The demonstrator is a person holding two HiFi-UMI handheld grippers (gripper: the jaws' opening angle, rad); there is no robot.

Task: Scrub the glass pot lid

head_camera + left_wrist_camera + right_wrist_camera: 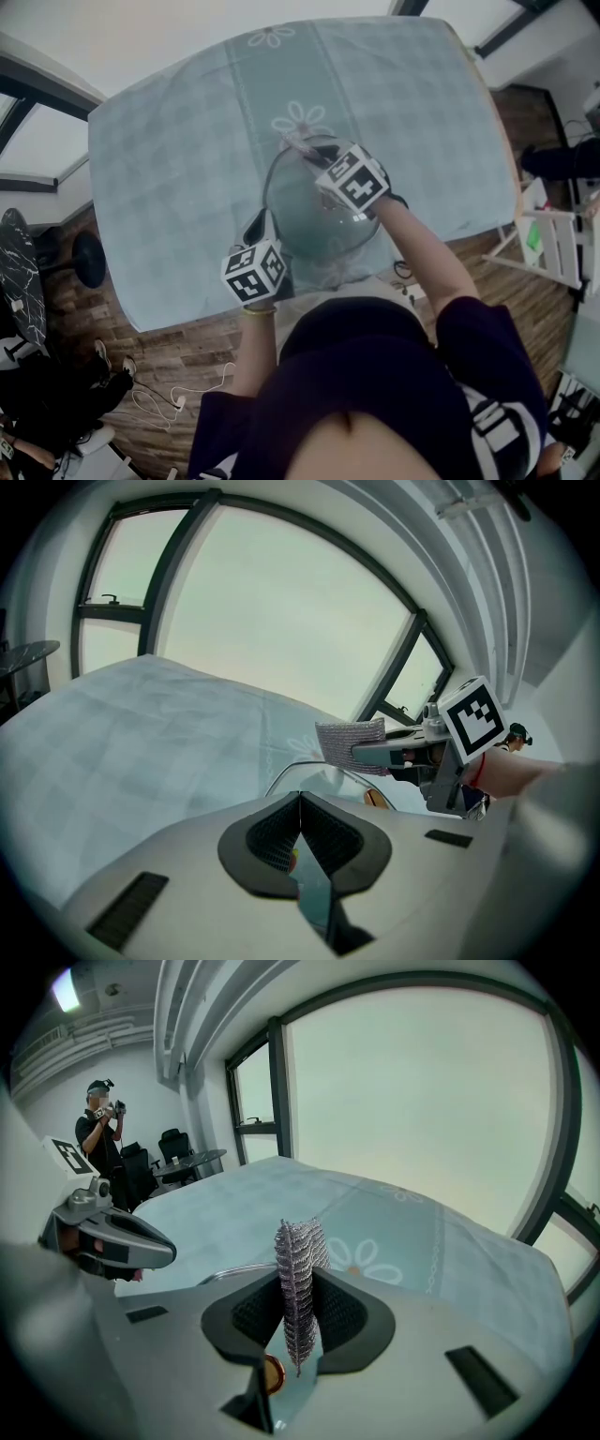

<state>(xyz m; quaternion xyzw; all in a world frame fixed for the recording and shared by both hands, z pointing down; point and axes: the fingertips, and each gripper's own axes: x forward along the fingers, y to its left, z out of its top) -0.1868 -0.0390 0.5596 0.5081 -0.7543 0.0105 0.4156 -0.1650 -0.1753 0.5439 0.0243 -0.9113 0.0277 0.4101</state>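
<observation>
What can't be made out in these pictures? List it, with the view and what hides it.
- Whether the left gripper pinches the glass lid: left gripper view, its own body hides the rim; head view, too small and dark there.
- Whether the mesh scrubber touches the lid: right gripper view, the body of the right gripper hides the glass.
- The lid's middle: head view, under the right gripper.
</observation>
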